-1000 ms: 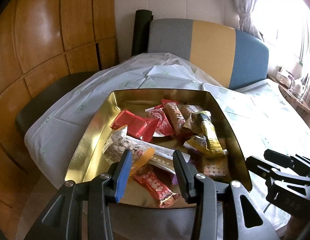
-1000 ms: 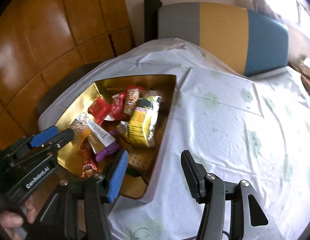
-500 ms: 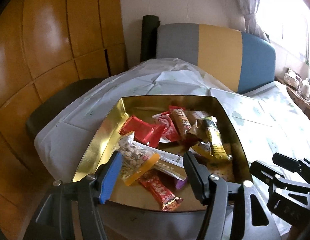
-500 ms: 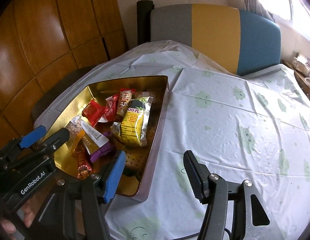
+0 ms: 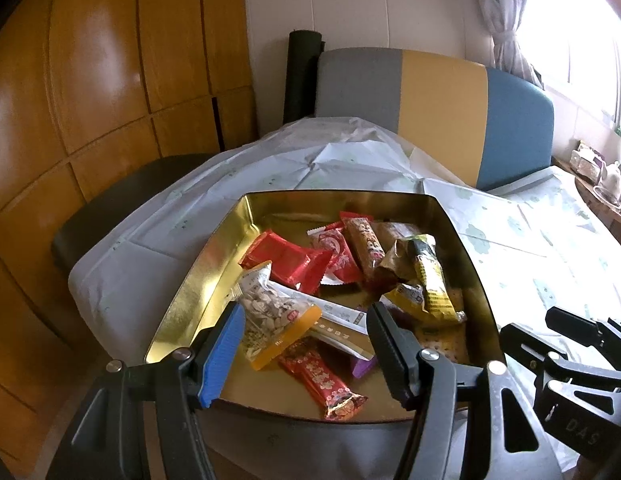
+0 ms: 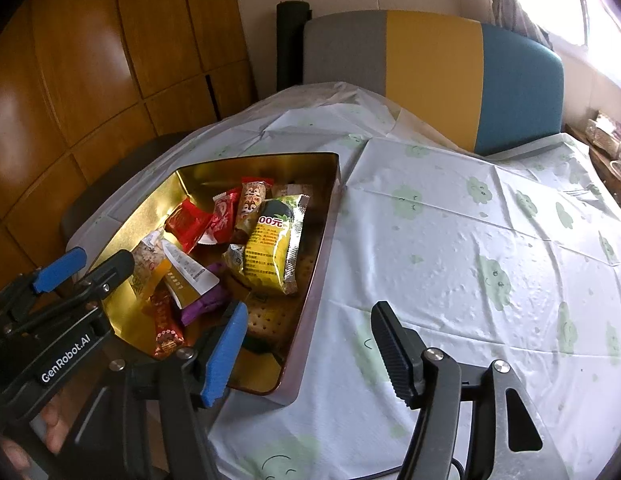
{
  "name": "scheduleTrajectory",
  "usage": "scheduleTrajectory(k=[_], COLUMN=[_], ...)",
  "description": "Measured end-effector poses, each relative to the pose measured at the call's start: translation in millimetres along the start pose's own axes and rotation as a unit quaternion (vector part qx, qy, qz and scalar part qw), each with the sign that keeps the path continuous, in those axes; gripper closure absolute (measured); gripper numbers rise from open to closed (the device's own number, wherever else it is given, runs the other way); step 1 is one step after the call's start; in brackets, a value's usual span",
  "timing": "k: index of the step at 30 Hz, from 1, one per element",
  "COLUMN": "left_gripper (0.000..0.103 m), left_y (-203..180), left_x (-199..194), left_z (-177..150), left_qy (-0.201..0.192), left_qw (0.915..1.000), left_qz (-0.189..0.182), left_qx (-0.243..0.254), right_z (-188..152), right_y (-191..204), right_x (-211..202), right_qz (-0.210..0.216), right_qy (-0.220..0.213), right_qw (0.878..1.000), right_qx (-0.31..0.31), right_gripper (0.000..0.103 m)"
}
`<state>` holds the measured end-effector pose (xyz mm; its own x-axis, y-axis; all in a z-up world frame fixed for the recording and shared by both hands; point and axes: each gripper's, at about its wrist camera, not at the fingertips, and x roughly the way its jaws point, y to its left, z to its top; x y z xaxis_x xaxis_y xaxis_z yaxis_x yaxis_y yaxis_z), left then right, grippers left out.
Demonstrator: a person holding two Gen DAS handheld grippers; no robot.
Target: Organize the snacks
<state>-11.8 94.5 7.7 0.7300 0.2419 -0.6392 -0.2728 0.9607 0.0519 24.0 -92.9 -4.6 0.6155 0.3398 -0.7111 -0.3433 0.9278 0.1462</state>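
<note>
A gold tin tray (image 5: 198,276) holds several wrapped snacks: a nut packet (image 5: 270,316), red packets (image 5: 286,260), a yellow packet (image 5: 430,284) and a red candy bar (image 5: 322,380). It also shows in the right wrist view (image 6: 318,256) with the yellow packet (image 6: 274,252) on top. My left gripper (image 5: 306,340) is open and empty, just above the tray's near edge. My right gripper (image 6: 310,344) is open and empty, over the tray's near right corner and the tablecloth.
The table carries a white cloth with green prints (image 6: 470,240). A grey, yellow and blue chair back (image 5: 430,112) stands behind it, wooden wall panels (image 5: 90,100) on the left. Small items sit on a ledge at far right (image 5: 598,172).
Both grippers have pulled back and up from the tray. The left jaws have opened wider. The snacks lie as before.
</note>
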Motion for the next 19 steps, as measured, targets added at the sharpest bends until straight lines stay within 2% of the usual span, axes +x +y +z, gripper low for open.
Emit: scheduleTrajectory(k=[11, 19], left_gripper=[0.039, 0.041], left_y=[-0.1, 4.0], left_x=[-0.1, 1.7], left_z=[-0.5, 0.2], left_qy=[-0.001, -0.007], left_qw=[1.0, 0.9999], left_qz=[0.0, 0.015], left_qx=[-0.001, -0.002], right_z=[-0.8, -0.1], right_y=[1.1, -1.5], right_x=[-0.3, -2.5], right_qz=[0.0, 0.01], right_qy=[-0.001, 0.001], right_qw=[1.0, 1.0], right_qx=[-0.004, 0.004], right_gripper=[0.038, 0.037])
